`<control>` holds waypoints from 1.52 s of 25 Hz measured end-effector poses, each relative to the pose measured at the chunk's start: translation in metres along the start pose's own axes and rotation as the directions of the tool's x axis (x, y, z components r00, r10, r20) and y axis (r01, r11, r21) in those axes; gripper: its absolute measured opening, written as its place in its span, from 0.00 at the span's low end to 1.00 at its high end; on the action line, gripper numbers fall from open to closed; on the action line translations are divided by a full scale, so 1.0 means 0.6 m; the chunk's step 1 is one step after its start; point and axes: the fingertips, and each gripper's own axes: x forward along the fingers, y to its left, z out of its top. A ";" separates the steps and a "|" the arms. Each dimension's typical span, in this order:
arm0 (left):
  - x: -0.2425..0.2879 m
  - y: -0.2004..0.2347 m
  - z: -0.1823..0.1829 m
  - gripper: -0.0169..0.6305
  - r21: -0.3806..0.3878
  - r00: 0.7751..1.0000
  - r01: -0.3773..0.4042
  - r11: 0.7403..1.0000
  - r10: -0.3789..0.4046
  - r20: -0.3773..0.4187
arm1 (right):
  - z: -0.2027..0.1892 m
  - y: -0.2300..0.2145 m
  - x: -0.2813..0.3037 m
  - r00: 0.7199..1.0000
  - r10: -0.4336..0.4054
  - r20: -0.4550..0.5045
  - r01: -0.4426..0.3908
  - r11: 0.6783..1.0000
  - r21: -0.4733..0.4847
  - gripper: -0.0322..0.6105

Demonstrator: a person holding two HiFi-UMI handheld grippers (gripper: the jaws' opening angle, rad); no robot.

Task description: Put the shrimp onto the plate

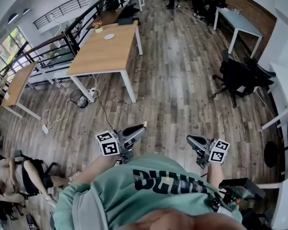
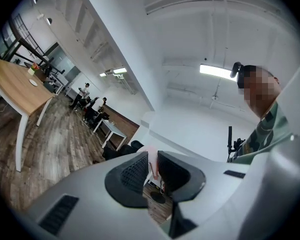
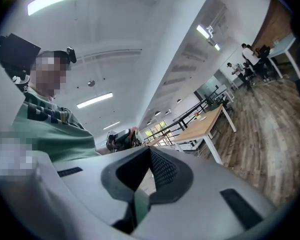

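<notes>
head view: the person is holding both grippers low in front of a green shirt [image 1: 149,186], above the plank floor [image 1: 182,80]. the left gripper [image 1: 138,130] and right gripper [image 1: 191,139] are pointing away from the body. far to the left, a wooden table [image 1: 101,56] is carrying a white plate [image 1: 109,36].

left gripper view: its pads [image 2: 135,173] are pinching a pale pink piece, seemingly the shrimp [image 2: 151,159], well apart from that plate.

right gripper view: the jaws are sitting closed, tips meeting, nothing between them.
</notes>
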 end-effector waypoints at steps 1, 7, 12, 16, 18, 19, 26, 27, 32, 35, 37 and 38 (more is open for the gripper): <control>-0.009 0.003 0.003 0.12 -0.001 1.000 -0.010 1.000 0.010 0.005 | -0.003 0.002 0.014 1.000 0.019 -0.011 -0.019 1.000 -0.001 0.06; -0.113 0.046 0.041 0.12 -0.005 0.996 -0.038 0.999 0.039 0.082 | -0.003 0.027 0.134 0.993 0.074 -0.092 -0.078 0.996 -0.040 0.06; -0.261 0.120 0.095 0.12 -0.008 0.986 -0.055 0.998 0.055 0.158 | -0.009 0.064 0.294 0.987 0.074 -0.145 -0.086 0.993 -0.078 0.06; -0.430 0.184 0.163 0.12 0.028 0.973 -0.098 0.995 0.089 0.215 | -0.016 0.129 0.484 0.976 0.139 -0.166 -0.158 0.981 -0.112 0.06; -0.507 0.214 0.190 0.12 0.049 0.965 -0.129 0.990 0.114 0.237 | -0.020 0.151 0.576 0.969 0.164 -0.184 -0.189 0.973 -0.131 0.06; -0.539 0.228 0.199 0.12 0.053 0.961 -0.144 0.988 0.127 0.246 | -0.022 0.159 0.617 0.967 0.176 -0.187 -0.203 0.970 -0.136 0.06; -0.697 0.311 0.235 0.12 0.031 0.920 -0.243 0.970 0.220 0.325 | -0.029 0.188 0.798 0.934 0.247 -0.258 -0.291 0.945 -0.149 0.06; -0.711 0.321 0.239 0.12 0.021 0.913 -0.253 0.967 0.232 0.336 | -0.029 0.185 0.814 0.931 0.248 -0.267 -0.293 0.945 -0.144 0.06; -0.737 0.361 0.241 0.12 -0.016 0.892 -0.294 0.956 0.281 0.354 | -0.023 0.158 0.874 0.915 0.277 -0.292 -0.323 0.938 -0.124 0.06; -0.735 0.387 0.250 0.12 -0.028 0.874 -0.336 0.941 0.323 0.363 | -0.014 0.128 0.904 0.899 0.320 -0.300 -0.366 0.925 -0.108 0.06; -0.722 0.402 0.262 0.12 -0.020 0.860 -0.369 0.929 0.350 0.371 | 0.000 0.100 0.918 0.885 0.357 -0.299 -0.401 0.911 -0.099 0.06; -0.712 0.411 0.271 0.12 -0.011 0.853 -0.388 0.922 0.363 0.375 | 0.011 0.083 0.925 0.877 0.377 -0.298 -0.421 0.902 -0.097 0.06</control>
